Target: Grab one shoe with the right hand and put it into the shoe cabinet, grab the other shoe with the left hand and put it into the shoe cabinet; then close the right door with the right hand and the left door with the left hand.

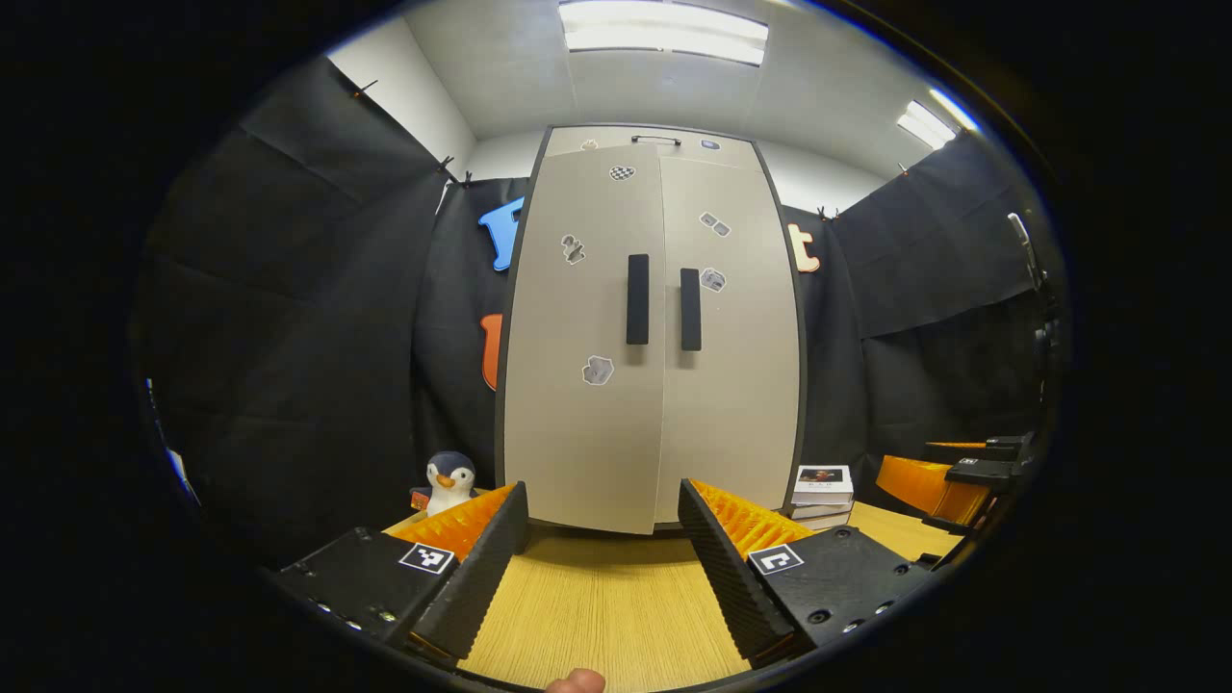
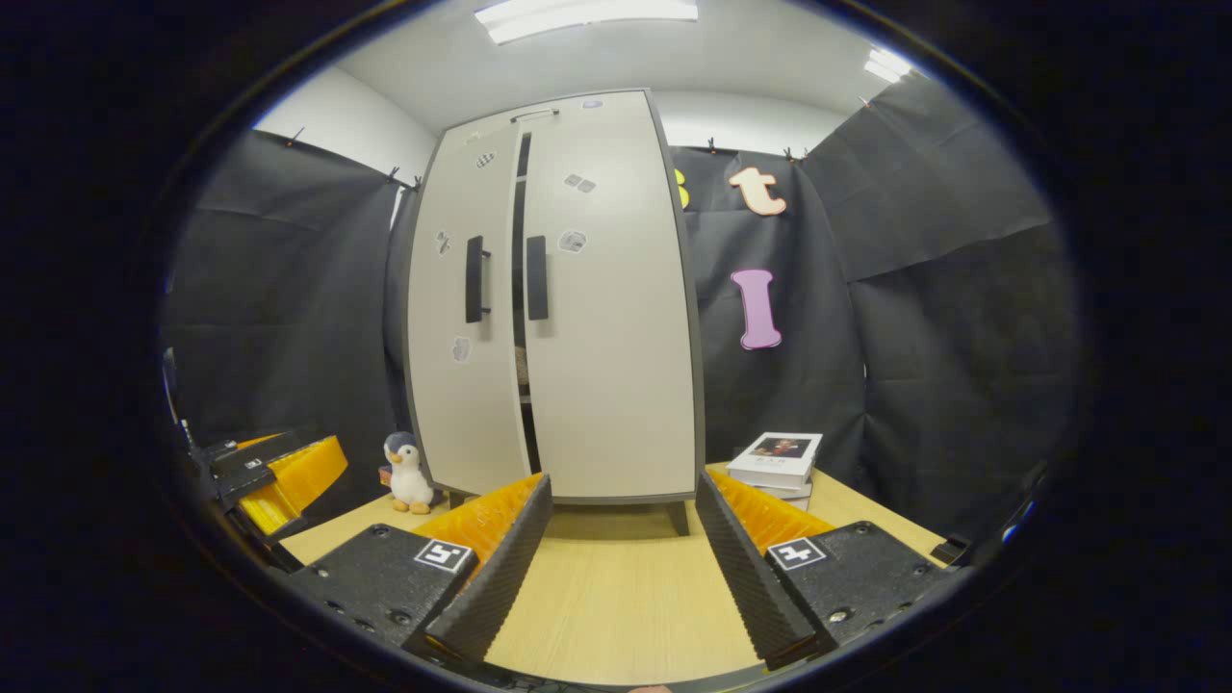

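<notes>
The shoe cabinet (image 1: 654, 337) stands at the back of the wooden table (image 1: 606, 616) with both doors swung to: in the left gripper view the left door (image 1: 577, 337) and right door (image 1: 731, 337) meet flush, while the right gripper view shows a narrow dark slit between them, so the left door may not be fully seated. No shoe lies on the table in either view; the shoes are presumably inside, though that cannot be seen. The left gripper (image 1: 603, 539) and right gripper (image 2: 624, 534) both hang back from the cabinet with fingers spread wide, holding nothing. A penguin plush (image 1: 449, 481) and stacked books (image 1: 821, 493) flank the cabinet. The task looks essentially finished, barring a final press on the left door.
</notes>
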Available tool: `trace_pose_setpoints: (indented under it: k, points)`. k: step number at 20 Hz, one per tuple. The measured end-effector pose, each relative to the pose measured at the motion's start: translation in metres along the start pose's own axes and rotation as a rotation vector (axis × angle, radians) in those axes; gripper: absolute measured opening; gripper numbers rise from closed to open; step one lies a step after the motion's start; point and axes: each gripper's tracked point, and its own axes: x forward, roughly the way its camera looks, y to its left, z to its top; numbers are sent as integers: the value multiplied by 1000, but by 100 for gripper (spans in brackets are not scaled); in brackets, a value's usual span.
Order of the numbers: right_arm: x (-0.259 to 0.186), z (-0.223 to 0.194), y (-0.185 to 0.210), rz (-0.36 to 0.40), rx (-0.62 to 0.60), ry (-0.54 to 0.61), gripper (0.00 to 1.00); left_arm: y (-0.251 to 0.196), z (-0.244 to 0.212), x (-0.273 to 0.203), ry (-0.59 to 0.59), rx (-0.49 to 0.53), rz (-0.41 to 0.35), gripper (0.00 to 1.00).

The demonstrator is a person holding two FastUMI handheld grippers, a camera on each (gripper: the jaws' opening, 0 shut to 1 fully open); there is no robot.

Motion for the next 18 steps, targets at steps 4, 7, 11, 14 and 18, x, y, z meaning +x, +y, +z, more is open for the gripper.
trace_pose_setpoints:
  k: [4, 7, 11, 14, 18]
  points:
    - [-2, -2, -1, -3, 0, 4, 96, 1, 1, -2, 1, 1, 1, 95]
    - [-3, -4, -2, -6, 7, 10, 97, -1, -3, -2, 9, 1, -3, 95]
    - [-4, -4, -3, -11, 7, 12, 94, -2, -2, -1, 7, 4, -7, 95]
    - [-5, -4, -3, -12, 8, 9, 97, -2, -3, -2, 9, 2, -7, 95]
    - [-6, -3, -5, -16, 9, 7, 95, -2, -2, -2, 4, 3, -7, 95]
